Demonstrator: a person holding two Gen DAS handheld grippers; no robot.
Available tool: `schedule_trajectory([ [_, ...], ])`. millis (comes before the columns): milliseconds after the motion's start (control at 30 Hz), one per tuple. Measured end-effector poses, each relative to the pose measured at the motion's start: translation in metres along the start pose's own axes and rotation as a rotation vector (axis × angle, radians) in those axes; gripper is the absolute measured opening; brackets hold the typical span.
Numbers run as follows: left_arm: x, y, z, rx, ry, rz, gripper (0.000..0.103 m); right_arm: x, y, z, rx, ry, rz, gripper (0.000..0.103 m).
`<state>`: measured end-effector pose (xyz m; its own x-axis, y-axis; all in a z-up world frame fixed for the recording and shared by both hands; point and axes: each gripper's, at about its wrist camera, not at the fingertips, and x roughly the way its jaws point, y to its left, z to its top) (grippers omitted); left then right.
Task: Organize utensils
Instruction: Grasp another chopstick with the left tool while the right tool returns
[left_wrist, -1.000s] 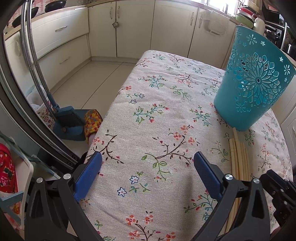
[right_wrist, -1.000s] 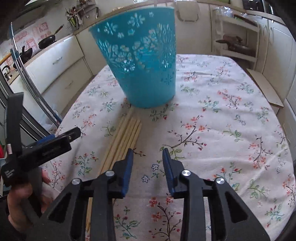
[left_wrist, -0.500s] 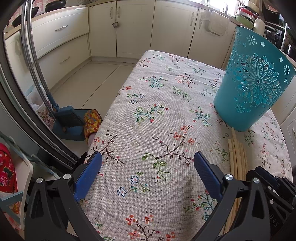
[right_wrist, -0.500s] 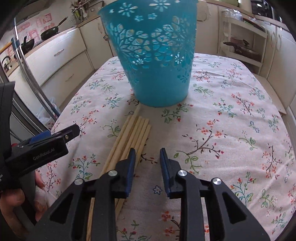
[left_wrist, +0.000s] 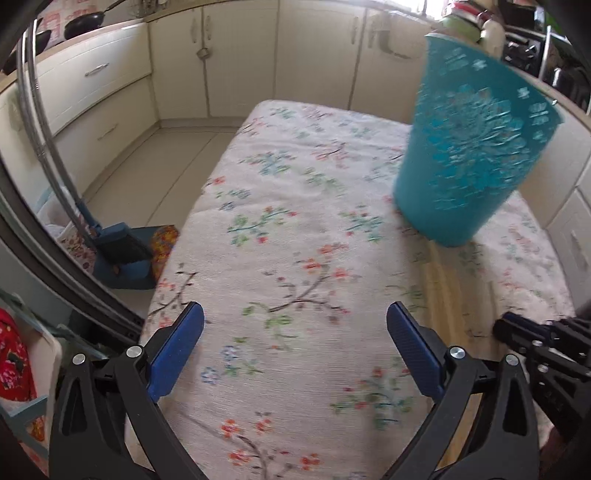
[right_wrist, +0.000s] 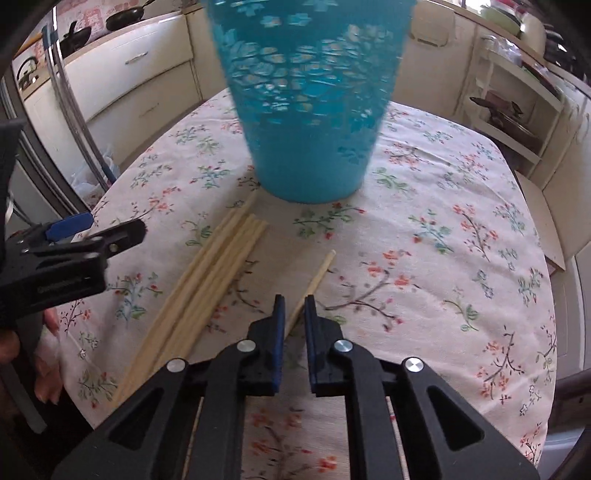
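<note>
Right gripper (right_wrist: 293, 299): jaws nearly together, clamped on one wooden chopstick (right_wrist: 318, 272); the stick's free end points toward the basket. Left gripper (left_wrist: 295, 332): jaws wide apart, holding nothing, above the floral tablecloth (left_wrist: 295, 229).

Loose chopstick bundle (right_wrist: 207, 280): lying flat on the cloth just left of the held stick, far ends close to the basket's base.

Teal perforated basket (right_wrist: 310, 110): upright on the table, beyond both grippers.

Surround: cream kitchen cabinets (left_wrist: 236, 62); blue dustpan (left_wrist: 122, 254) on the floor.
</note>
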<state>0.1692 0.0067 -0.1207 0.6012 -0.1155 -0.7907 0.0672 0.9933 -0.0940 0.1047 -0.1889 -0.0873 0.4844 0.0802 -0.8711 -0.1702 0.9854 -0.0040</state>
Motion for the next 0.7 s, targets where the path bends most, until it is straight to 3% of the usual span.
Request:
schedule_trajectory([
  [133, 0.002, -0.029, 0.006, 0.105, -0.001, 0.021, 0.095, -0.002, -0.016, -0.001, 0.096, -0.013, 0.057, 0.011],
  [400, 0.019, -0.063, 0.006, 0.206, 0.049, 0.068, 0.095, -0.002, -0.021, 0.001, 0.129, -0.009, 0.097, 0.011],
  [700, 0.027, -0.064, 0.006, 0.2, 0.067, 0.08, 0.091, 0.0, -0.024, -0.001, 0.131, -0.003, 0.113, 0.011],
])
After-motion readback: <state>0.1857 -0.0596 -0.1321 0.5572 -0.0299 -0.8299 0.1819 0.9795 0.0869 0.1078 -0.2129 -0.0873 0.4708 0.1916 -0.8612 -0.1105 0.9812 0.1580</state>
